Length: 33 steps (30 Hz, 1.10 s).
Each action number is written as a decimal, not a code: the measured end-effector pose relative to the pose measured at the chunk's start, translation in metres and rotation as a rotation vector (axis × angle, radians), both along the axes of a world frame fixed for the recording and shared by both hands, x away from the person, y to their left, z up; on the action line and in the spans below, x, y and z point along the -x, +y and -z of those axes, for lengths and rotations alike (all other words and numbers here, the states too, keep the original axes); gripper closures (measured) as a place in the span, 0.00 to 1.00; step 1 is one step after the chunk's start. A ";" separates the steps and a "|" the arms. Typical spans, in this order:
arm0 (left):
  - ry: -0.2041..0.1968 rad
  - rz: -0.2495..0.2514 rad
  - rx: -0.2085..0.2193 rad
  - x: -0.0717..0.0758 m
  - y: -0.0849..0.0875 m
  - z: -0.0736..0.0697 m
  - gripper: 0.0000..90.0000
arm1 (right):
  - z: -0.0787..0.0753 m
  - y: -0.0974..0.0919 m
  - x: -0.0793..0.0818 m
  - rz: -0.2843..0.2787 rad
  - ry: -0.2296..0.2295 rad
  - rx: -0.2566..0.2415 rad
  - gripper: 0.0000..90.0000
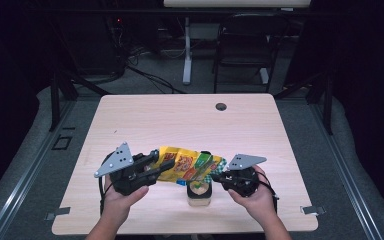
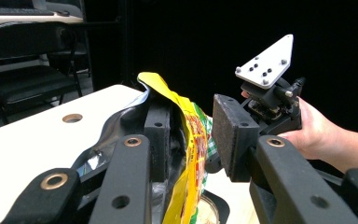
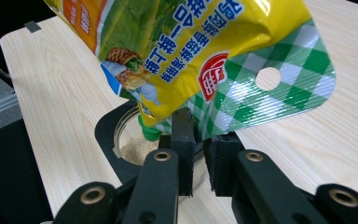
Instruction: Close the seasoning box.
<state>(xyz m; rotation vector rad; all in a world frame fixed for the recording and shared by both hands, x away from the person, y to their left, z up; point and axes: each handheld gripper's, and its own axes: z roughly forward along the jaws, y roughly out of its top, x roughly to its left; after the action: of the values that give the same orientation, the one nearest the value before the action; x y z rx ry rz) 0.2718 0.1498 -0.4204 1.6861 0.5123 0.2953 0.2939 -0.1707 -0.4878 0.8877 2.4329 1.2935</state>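
A yellow snack pouch (image 1: 190, 165) with a green checkered edge hangs tilted between my two grippers, above the table. My left gripper (image 1: 162, 162) is shut on its left end; in the left gripper view the pouch (image 2: 191, 140) stands between the pads, and its foil folds around the left finger (image 2: 157, 135). My right gripper (image 3: 198, 140) is shut on the checkered edge (image 3: 261, 98), close to the green spout (image 3: 149, 133). The spout points down into an open jar (image 3: 135, 149) holding pale powder. The jar (image 1: 199, 192) stands right under the pouch.
The wooden table (image 1: 180, 120) has a round cable hole (image 1: 221, 106) near its far edge. A black chair (image 1: 242, 45) and a white table leg (image 1: 187, 50) stand beyond it. Tape marks (image 1: 310, 210) sit at the near corners.
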 end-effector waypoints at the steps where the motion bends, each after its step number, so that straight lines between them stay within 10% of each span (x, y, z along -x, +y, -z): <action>1: 0.000 0.005 0.005 0.000 -0.001 0.001 0.76 | 0.000 0.000 0.000 -0.002 0.004 0.009 0.92; 33: -0.004 0.015 0.011 0.002 -0.001 0.003 0.76 | 0.007 0.001 -0.003 -0.035 0.054 0.009 0.92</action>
<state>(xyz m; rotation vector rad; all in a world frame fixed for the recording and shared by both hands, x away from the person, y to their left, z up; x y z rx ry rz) 0.2694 0.1487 -0.4230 1.6774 0.4972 0.2842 0.2965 -0.1696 -0.4946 0.8921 2.5043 1.2851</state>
